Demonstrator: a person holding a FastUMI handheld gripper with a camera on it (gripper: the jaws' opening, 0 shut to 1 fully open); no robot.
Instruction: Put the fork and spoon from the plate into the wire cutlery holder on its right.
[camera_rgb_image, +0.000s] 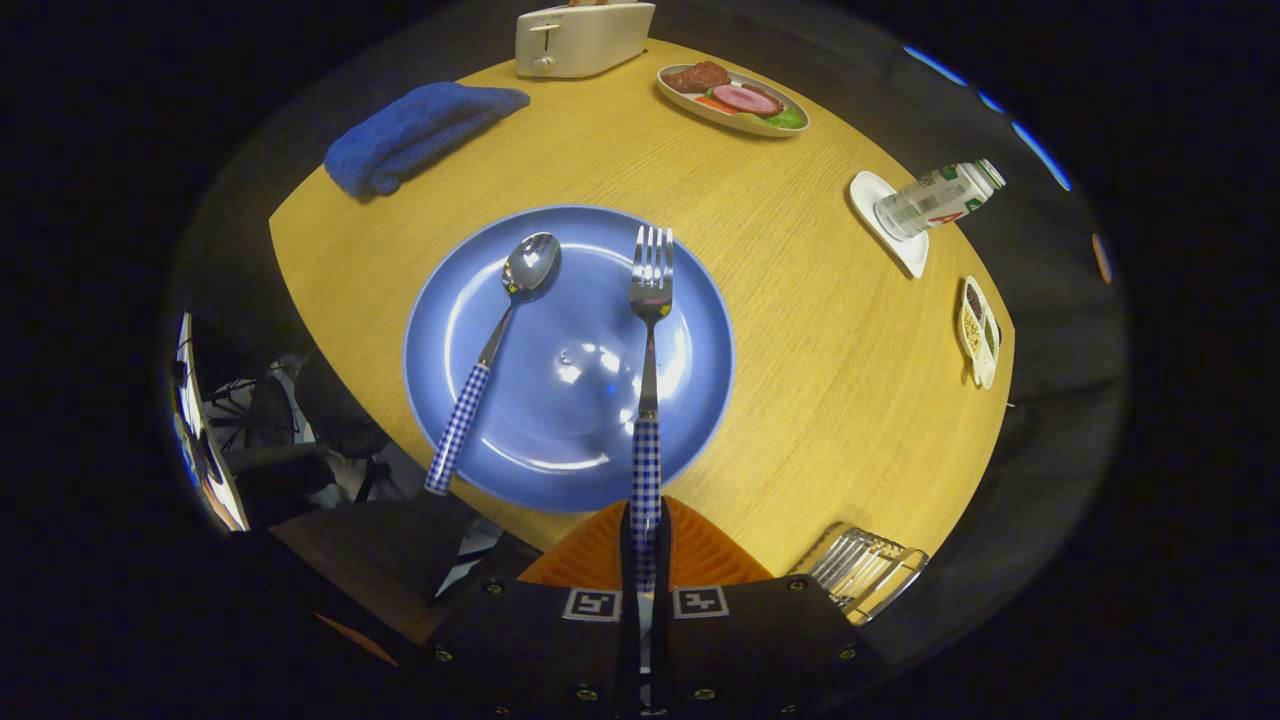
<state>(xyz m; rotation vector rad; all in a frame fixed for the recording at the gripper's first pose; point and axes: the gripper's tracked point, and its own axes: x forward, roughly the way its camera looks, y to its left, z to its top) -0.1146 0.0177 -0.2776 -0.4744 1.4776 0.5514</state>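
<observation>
A fork (649, 330) with a blue-checked handle points away from me over the right half of the blue plate (520, 440). Its handle end is clamped between both fingers of my gripper (645, 530), which is shut on it. The fork looks lifted above the plate, though I cannot tell by how much. A matching spoon (495, 345) lies on the plate's left half, bowl toward the far side, handle end hanging over the near rim. The wire cutlery holder (866, 572) stands at the table's near edge, to the right of my fingers.
On the round wooden table (820, 360) are a folded blue towel (415, 132), a white toaster (582, 38), an oval dish of food (735, 100), a tipped bottle on a white coaster (935, 200) and a small condiment tray (978, 330). Dark floor surrounds the table.
</observation>
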